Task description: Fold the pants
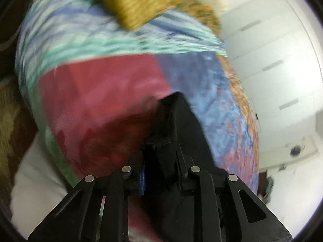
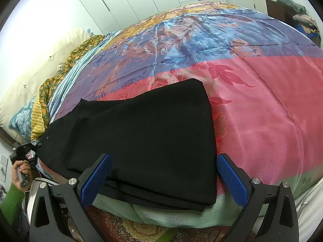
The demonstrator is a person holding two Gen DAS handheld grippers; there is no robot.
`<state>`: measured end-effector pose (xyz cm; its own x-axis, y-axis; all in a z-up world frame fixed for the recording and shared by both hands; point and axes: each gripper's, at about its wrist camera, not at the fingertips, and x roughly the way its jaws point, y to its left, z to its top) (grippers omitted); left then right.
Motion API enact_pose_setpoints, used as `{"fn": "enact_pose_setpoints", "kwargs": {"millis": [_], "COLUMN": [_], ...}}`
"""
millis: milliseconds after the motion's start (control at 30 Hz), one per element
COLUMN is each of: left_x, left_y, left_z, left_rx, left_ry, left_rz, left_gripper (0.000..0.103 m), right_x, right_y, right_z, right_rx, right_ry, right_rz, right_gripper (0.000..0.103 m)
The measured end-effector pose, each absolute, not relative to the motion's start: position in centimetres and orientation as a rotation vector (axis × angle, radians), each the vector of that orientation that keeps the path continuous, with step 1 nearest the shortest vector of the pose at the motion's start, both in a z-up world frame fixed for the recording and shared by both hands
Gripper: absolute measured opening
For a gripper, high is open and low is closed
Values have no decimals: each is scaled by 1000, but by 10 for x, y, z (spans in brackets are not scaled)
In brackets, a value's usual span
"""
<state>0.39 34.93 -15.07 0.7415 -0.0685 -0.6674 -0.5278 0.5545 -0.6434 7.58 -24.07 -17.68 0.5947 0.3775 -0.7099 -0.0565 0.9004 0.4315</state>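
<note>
One pair of black pants of matte, finely woven cloth is laid flat on a bed, upon a glossy satin bedspread patterned with woven flowers in pink, blue, purple, orange and pale green panels. The pants are folded lengthwise into a long, tapering shape; the wide end lies at the near edge of the bedspread, the narrow end reaches toward its left edge.

The right gripper is held at the near edge of the bedspread, its jaws apart, one blue dimpled pad on either side of the wide end, neither seen pressing it.

The left gripper, seen blurred in its own view, has its jaws clamped on a bunched fold of the black cloth, raised above the pink panel. At the left edge of the bedspread a hand with a green knitted sleeve is seen.

Two patterned pillows, one mustard waffle-textured and one teal floral, lie beside the bedspread's far left corner.
</note>
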Motion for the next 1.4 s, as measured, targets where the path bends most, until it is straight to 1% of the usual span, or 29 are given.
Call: {"fn": "enact_pose_setpoints", "kwargs": {"millis": [133,233,333,433,533,600,633,667,733,767,800,833,867,900,967,1033,1067,1133,1200,1267,1300,1333,1367,1400], "left_x": [8,9,15,22,35,49,54,52,40,31,25,17,10,6,1,6,17,34,48,56,56,54,47,46], "left_y": [280,191,103,26,-48,-89,-104,-114,-119,-114,-110,-98,-86,-72,-37,-4,7,30,39,35,30,18,10,3], "left_z": [-76,-26,-7,-15,-53,-94,-115,-133,-137,-128,-119,-102,-88,-77,-48,-39,-43,-65,-96,-132,-142,-150,-151,-150], "left_rx": [-694,-426,-265,-176,-45,57,100,151,207,207,194,157,128,104,53,26,21,18,7,-19,-29,-35,-22,-4], "left_ry": [689,686,708,768,867,971,1024,1060,1026,991,972,943,908,869,769,719,725,771,865,967,986,982,962,952], "left_rz": [212,113,-31,-187,-314,-389,-408,-412,-406,-416,-435,-463,-469,-464,-415,-305,-253,-131,-92,-111,-138,-177,-199,-213], "left_gripper": [21,21,21,21,23,35,36,36,39,43,51,55,61,70,78,79,76,51,20,9,7,7,6,0], "right_x": [78,77,75,72,69,66,65,63,61,58,55,53,53,55,62,72,78,95,113,130,137,140,144,148], "right_y": [-245,-249,-253,-261,-271,-281,-286,-292,-301,-307,-312,-315,-317,-318,-315,-303,-295,-277,-263,-246,-237,-231,-224,-217], "right_z": [-177,-176,-172,-167,-165,-166,-166,-166,-164,-162,-159,-157,-155,-154,-150,-141,-137,-135,-143,-159,-168,-174,-179,-184], "right_rx": [419,440,458,485,522,564,584,608,632,644,652,659,672,686,715,722,720,735,764,782,759,733,695,666], "right_ry": [895,880,856,827,807,793,786,776,755,736,714,701,693,696,706,714,724,784,874,1015,1095,1134,1173,1206], "right_rz": [257,257,258,244,218,197,187,174,159,153,151,155,164,177,239,333,388,503,584,673,693,697,703,715], "right_gripper": [103,103,103,103,103,103,103,103,103,103,103,103,103,103,103,103,103,103,103,102,101,97,96,95]}}
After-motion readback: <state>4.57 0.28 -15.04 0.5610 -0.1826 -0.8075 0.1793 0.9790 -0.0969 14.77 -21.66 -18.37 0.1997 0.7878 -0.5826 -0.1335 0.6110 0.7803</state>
